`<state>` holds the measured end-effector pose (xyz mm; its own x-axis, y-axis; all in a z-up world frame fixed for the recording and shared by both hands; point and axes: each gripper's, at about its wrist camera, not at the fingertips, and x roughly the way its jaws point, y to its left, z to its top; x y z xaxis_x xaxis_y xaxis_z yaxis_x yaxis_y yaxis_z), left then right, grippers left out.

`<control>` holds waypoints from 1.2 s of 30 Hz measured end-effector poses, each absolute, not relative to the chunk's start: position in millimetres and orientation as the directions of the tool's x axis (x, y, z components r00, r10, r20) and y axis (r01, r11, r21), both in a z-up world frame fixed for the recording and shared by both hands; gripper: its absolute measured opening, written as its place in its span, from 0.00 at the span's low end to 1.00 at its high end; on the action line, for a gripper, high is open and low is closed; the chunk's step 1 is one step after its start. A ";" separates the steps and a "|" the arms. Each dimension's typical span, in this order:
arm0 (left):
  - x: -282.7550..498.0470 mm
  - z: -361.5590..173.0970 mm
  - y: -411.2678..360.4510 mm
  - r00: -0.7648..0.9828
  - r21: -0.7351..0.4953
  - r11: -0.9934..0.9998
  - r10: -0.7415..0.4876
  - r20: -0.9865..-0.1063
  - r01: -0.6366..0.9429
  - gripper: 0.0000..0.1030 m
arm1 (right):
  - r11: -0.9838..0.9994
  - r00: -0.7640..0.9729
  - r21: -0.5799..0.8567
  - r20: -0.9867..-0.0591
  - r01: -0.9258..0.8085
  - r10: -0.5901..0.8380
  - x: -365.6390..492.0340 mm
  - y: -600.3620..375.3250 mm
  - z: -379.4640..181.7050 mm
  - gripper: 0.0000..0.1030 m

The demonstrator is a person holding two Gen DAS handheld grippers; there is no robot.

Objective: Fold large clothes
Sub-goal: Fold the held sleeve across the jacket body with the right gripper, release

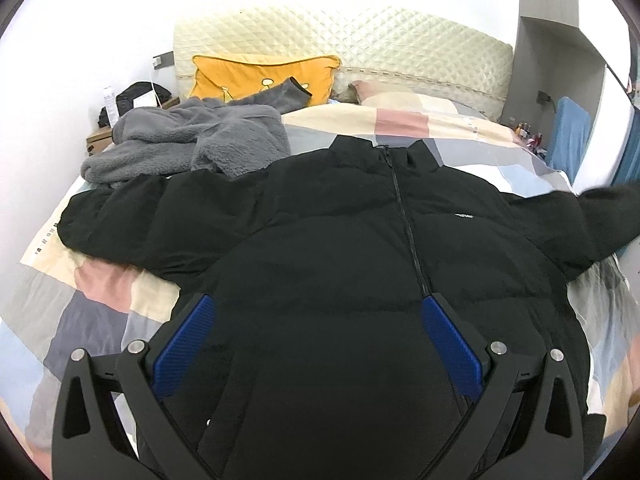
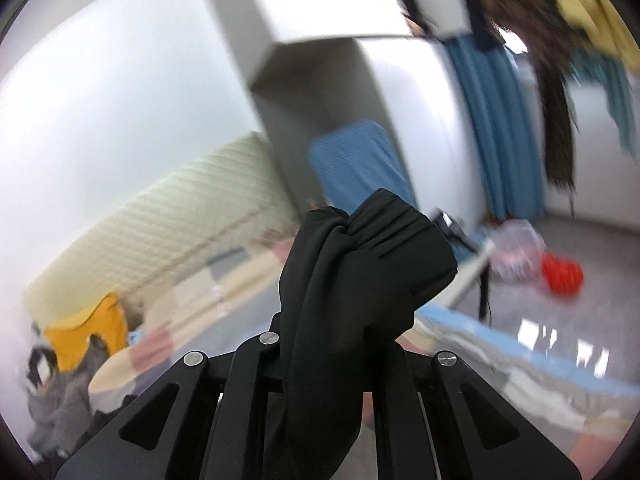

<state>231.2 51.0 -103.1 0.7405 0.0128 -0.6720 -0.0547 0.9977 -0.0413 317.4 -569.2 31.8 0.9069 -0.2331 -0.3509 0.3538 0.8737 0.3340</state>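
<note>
The black jacket lies face up and zipped, spread across the patchwork quilt, and the left gripper hangs right over its lower half, blue pads set wide apart with nothing between them. The zip runs straight ahead of it, passing just inside the right-hand pad, up to the collar at the far end. One sleeve stretches out flat to the left of this gripper. Beyond that, ahead and to the left, a grey fleece sits in a heap, with a yellow cushion propped against the quilted headboard behind it.

Over on the other side, the right gripper is clamped tight on the jacket's other sleeve, the cuff end bunched and standing up above the fingers, lifted off the bed. The view there is blurred; a blue curtain and something red on the floor show off to its right.
</note>
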 end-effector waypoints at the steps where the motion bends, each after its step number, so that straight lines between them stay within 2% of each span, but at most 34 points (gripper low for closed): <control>1: 229.5 -102.2 51.0 0.742 -0.043 0.998 0.008 -0.671 -0.050 1.00 | 0.894 0.914 0.301 -0.339 0.331 -0.224 318.8 -549.3 46.0 0.07; 8: 216.3 -95.3 54.6 0.764 -0.022 1.000 0.004 -0.645 -0.023 1.00 | 0.951 0.959 0.267 -0.270 0.156 -0.082 320.5 -430.5 97.7 0.09; 10: 213.5 -95.5 59.0 0.773 -0.048 0.998 -0.007 -0.634 -0.030 1.00 | 0.976 0.968 0.205 -0.250 0.078 -0.025 323.9 -382.7 107.7 0.09; 15: 217.9 -103.4 58.0 0.759 -0.031 0.999 -0.003 -0.651 -0.023 1.00 | 0.986 0.965 0.159 -0.245 -0.056 0.095 330.7 -291.5 108.8 0.09; 20: 210.8 -95.2 69.9 0.775 -0.075 0.997 -0.030 -0.631 -0.023 1.00 | 0.970 0.932 0.129 -0.274 -0.207 0.236 337.5 -206.9 92.7 0.09; 26: 200.4 -86.7 87.2 0.807 -0.007 0.997 0.061 -0.588 -0.080 1.00 | 0.928 0.852 0.094 -0.372 -0.361 0.369 358.9 -103.8 41.6 0.10; 36: 197.9 -83.9 148.0 0.819 -0.088 0.976 0.117 -0.562 -0.200 1.00 | 0.842 0.650 0.090 -0.594 -0.532 0.474 368.9 23.3 -107.9 0.10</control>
